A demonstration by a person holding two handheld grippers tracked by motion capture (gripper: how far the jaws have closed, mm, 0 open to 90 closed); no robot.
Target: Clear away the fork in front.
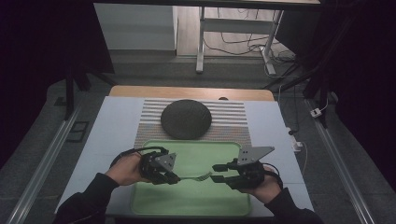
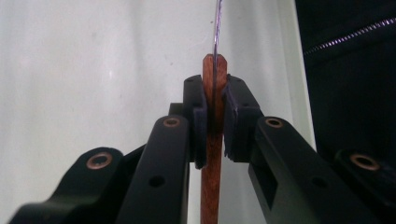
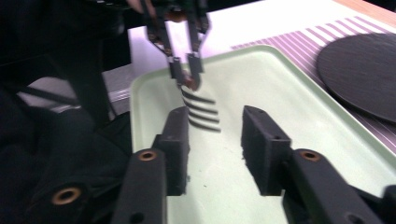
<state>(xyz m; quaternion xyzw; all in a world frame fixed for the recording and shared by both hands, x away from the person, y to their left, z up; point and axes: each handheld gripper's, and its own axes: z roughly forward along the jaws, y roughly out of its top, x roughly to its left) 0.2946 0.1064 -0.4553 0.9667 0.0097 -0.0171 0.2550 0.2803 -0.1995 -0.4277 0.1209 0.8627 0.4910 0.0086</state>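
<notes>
Now your left gripper [image 1: 173, 178] clamps the fork [image 1: 195, 178] by its wooden handle over the green tray [image 1: 187, 205]; your right gripper [image 1: 217, 172] stands open, jaws clear of the prongs.

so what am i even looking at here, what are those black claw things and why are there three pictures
A person sits at a table holding a hand-operated gripper in each hand; no robot arm is involved. The high view looks down from above the person. The other two pictures come from small cameras riding on each gripper, looking along its black jaws.

On the table lie a striped mat, a dark round plate and a green tray. The left gripper is shut on the wooden handle of a fork, held over the tray. The left gripper view shows that handle pinched between the pads. The right gripper sits open at the fork's prongs, not pressing on them.
</notes>
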